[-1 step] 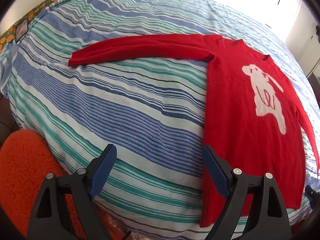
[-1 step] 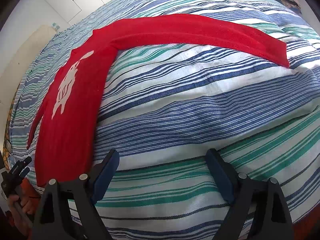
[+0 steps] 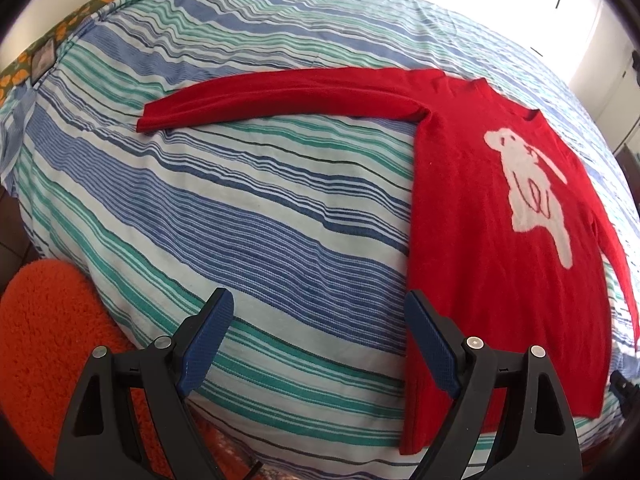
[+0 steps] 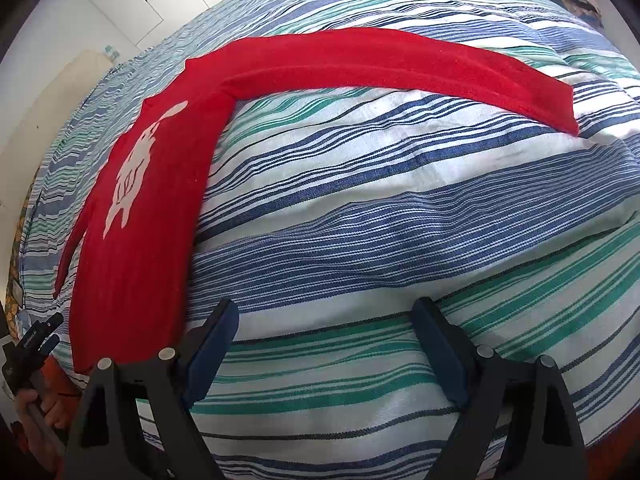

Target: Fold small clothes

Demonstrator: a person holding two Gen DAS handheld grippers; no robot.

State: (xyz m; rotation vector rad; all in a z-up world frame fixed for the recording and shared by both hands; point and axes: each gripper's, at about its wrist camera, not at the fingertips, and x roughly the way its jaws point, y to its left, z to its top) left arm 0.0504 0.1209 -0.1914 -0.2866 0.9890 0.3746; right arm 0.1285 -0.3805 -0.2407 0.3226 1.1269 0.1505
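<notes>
A small red sweater point(image 3: 476, 220) with a white animal figure point(image 3: 528, 192) lies flat on a striped bedspread point(image 3: 260, 220). One sleeve point(image 3: 288, 100) stretches out to the left in the left wrist view. In the right wrist view the sweater point(image 4: 144, 224) lies at the left and the other sleeve point(image 4: 400, 64) runs to the right. My left gripper point(image 3: 318, 330) is open and empty above the bed's near edge, beside the sweater's lower hem. My right gripper point(image 4: 326, 332) is open and empty over bare bedspread point(image 4: 400, 220), to the right of the sweater's body.
An orange shaggy rug point(image 3: 44, 340) lies on the floor at the lower left of the left wrist view. White cupboard doors point(image 4: 120, 4) stand beyond the bed. The other gripper and a hand point(image 4: 28, 364) show at the right wrist view's lower left edge.
</notes>
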